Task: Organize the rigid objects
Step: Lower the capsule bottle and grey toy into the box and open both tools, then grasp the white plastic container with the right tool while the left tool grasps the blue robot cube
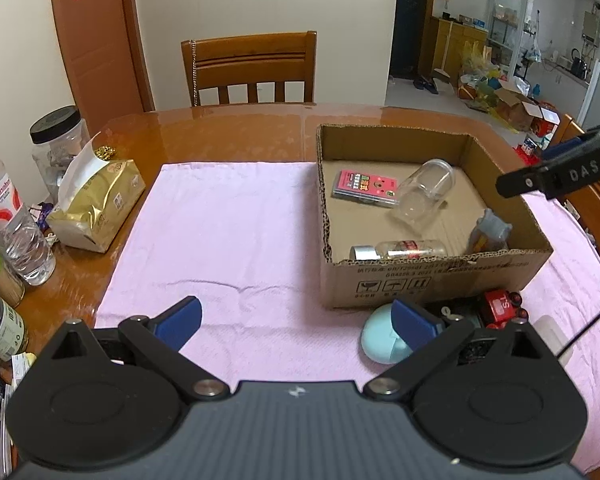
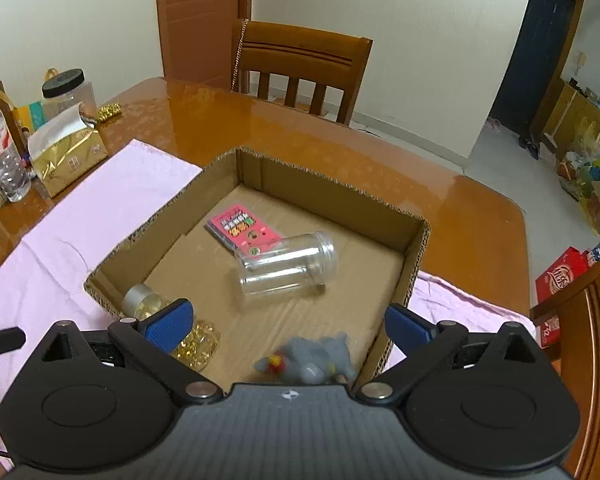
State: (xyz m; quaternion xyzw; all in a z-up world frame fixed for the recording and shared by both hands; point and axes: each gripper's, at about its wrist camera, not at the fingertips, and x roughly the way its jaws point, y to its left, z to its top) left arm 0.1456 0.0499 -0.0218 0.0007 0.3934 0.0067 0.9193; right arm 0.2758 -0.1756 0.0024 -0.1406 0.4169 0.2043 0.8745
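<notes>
One cardboard box (image 2: 332, 196) held four things: one pink card pack (image 2: 242, 230), one clear jar (image 2: 286, 266), one capsule bottle (image 2: 140, 300) and one grey toy (image 2: 316, 358). Outside it lay one red toy car (image 1: 502, 306) and one blue egg-shaped case (image 1: 378, 340).

Gold tissue pack (image 1: 98, 204), water bottle (image 1: 14, 224) & black-lid jar (image 1: 58, 140) on table's (image 1: 236, 136) left; chair (image 1: 252, 68) behind.

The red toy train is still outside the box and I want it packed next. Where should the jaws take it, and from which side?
Probably across the red toy train's narrow body, coming from above with the left gripper, which is open and nearest. The train sits on the pink cloth close against the cardboard box's front wall, beside a light blue egg-shaped object, so a sideways approach looks crowded.
</notes>
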